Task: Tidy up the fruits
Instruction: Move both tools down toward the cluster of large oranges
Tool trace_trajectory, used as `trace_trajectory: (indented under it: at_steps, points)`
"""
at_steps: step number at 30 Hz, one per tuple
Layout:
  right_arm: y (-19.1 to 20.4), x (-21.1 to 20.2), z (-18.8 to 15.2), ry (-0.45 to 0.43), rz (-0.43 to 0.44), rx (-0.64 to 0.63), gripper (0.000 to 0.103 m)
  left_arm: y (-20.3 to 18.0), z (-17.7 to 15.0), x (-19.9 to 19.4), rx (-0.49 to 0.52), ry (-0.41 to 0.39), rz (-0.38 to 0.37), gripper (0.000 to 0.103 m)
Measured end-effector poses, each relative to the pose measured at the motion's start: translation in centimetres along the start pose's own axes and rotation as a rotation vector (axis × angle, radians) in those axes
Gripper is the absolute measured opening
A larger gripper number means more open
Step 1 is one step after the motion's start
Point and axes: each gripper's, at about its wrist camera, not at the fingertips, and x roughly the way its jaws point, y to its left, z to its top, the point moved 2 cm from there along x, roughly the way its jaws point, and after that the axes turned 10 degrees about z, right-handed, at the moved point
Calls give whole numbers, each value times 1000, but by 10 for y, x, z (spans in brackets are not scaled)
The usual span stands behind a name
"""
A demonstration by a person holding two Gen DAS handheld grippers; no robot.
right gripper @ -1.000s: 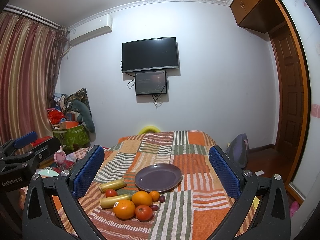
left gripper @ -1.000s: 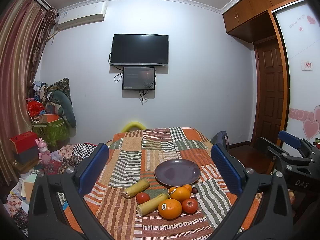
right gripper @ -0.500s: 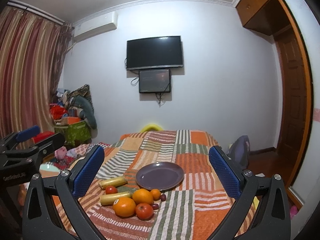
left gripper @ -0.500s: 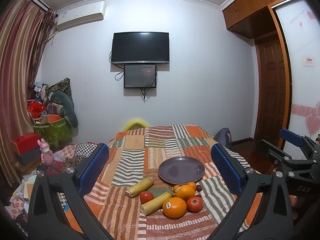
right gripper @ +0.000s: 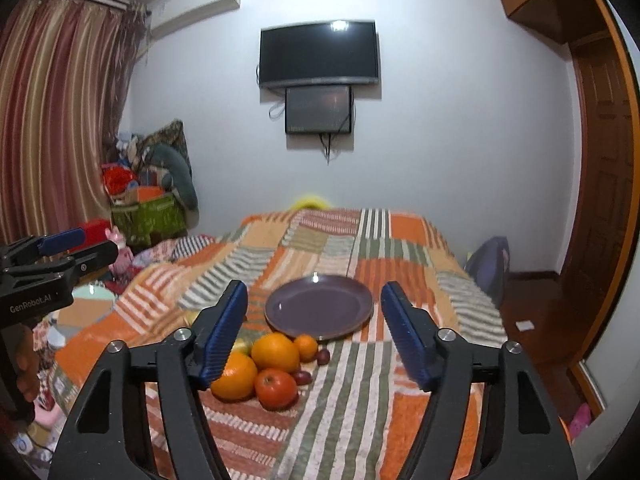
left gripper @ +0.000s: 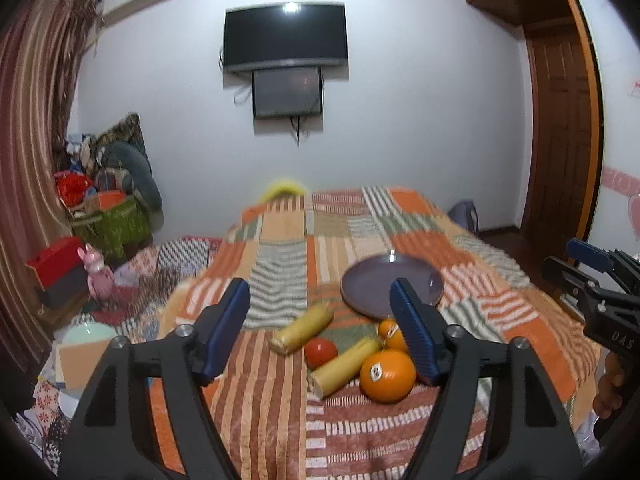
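You held both claws over the near end of the bed, neither touching anything. Your left gripper stood with its jaws spread and empty, framing the fruit pile. Your right gripper was likewise spread and empty, framing the plate.

The plate sat bare on the quilt, with the fruit bunched just in front of it: a stickered orange, a second orange, a small tangerine near the plate rim, a tomato, an apple, two yellow sticks that I took for peeled cane or corn, and a couple of dark grapes. Nothing had gone onto the plate yet, so I judged the task barely begun and the step in hand to be the reach for a first fruit.

To do that reach well, you needed to pick a piece at the edge of the pile, not one wedged in the middle. The tomato looked freest for your left claw, with the apple on the near right for the other. Round fruit rolls, so you needed to come down from above, centre the pads across the widest part and close gently. The quilt was soft, so pressing down risked tipping neighbours into the grapes. Keeping one claw back would have avoided the two crossing over the plate.
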Motion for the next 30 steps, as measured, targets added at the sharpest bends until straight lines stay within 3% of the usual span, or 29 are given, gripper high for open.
trace_trajectory:
  at_steps: [7, 9, 11, 15, 23, 30]
  points:
    - [-12, 35, -22, 135, 22, 36, 45, -12, -26, 46, 44, 117, -4, 67]
    - [-14, 44, -27, 169, 42, 45, 41, -16, -34, 57, 57, 145, 0, 59]
    - [-16, 52, -33, 194, 43, 51, 41, -19, -42, 68, 75, 171, 10, 50]
    - [-20, 62, -40, 225, 47, 48, 39, -24, -53, 83, 85, 225, -24, 45]
    - [-24, 87, -46, 306, 104, 51, 39, -51, -69, 101, 113, 357, -175, 45]
    - [-33, 92, -51, 340, 133, 78, 39, -71, -78, 115, 122, 437, -227, 45]
